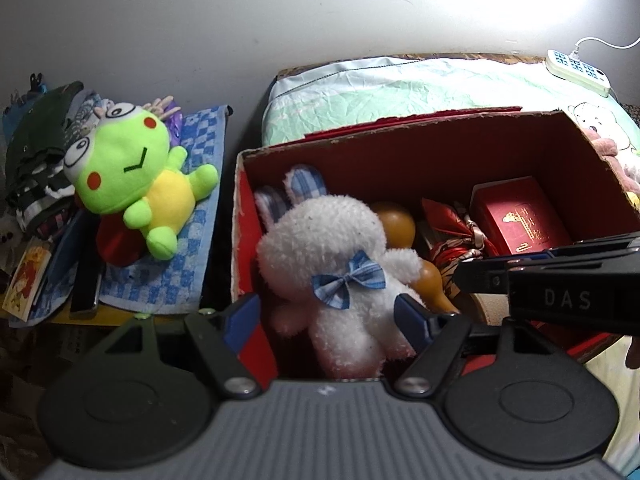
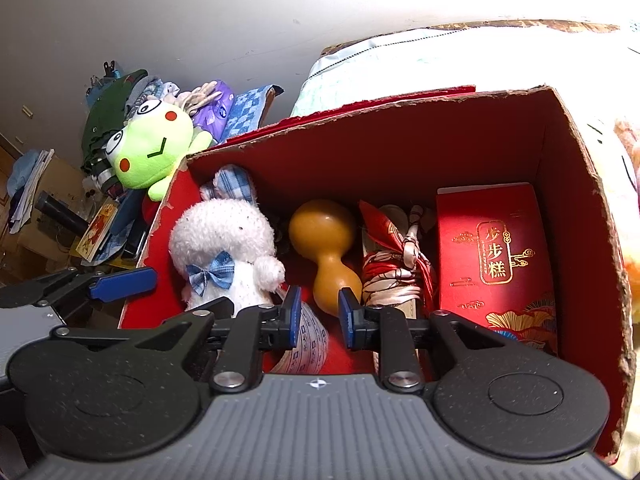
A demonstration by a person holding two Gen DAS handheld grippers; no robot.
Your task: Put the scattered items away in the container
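A red cardboard box (image 1: 400, 136) (image 2: 360, 120) stands open on the bed. Inside it lie a white bunny plush (image 1: 340, 240) (image 2: 224, 232), a tan gourd (image 2: 328, 248), a silk-wrapped bundle (image 2: 400, 264) and a red gift box (image 2: 496, 252). My left gripper (image 1: 326, 318) is open. The bunny's body sits between its blue pads, and the left pad is clear of the fur. My right gripper (image 2: 320, 316) hovers just short of the gourd's base, its pads slightly apart with nothing pressed between them. A green frog plush (image 1: 132, 172) (image 2: 152, 152) lies outside, left of the box.
The frog rests on a blue checkered towel (image 1: 192, 248) beside a heap of dark clothes (image 1: 36, 152) and a picture card (image 1: 28, 276). Behind the box are a pale green sheet (image 1: 400, 84) and a white power strip (image 1: 576, 68). A pink plush (image 1: 604, 148) lies at the right.
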